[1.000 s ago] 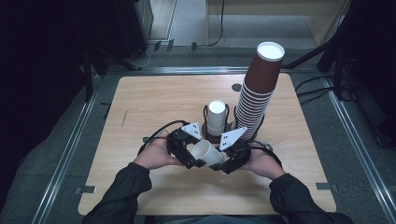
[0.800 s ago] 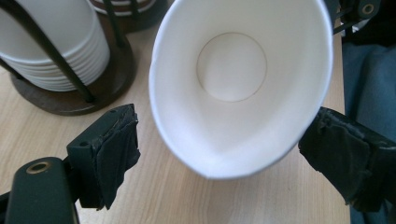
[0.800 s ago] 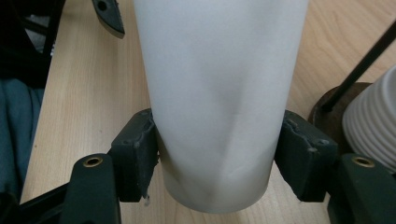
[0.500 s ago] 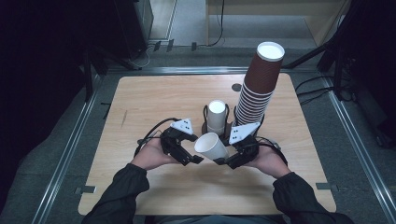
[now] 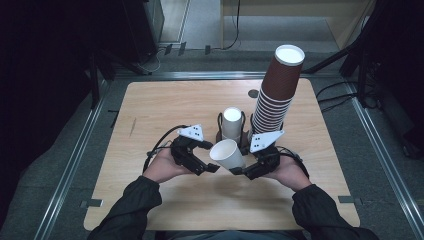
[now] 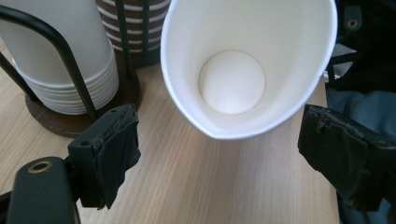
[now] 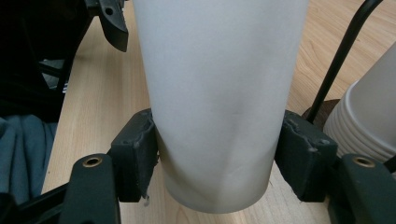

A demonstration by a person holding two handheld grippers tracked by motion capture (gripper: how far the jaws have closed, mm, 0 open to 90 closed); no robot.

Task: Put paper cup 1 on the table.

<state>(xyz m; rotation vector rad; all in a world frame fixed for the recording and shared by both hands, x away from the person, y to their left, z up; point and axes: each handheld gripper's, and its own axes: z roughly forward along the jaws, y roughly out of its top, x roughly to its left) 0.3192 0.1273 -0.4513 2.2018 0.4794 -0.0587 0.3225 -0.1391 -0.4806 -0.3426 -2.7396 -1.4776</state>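
A plain white paper cup lies tilted on its side above the near middle of the light wooden table, its base clamped between the pads of the right gripper, its open mouth facing the left gripper, whose jaws stand apart just short of the rim. Behind, towards the far edge, a black wire rack holds a short stack of white cups and a tall leaning stack of brown ribbed cups; no writing is legible
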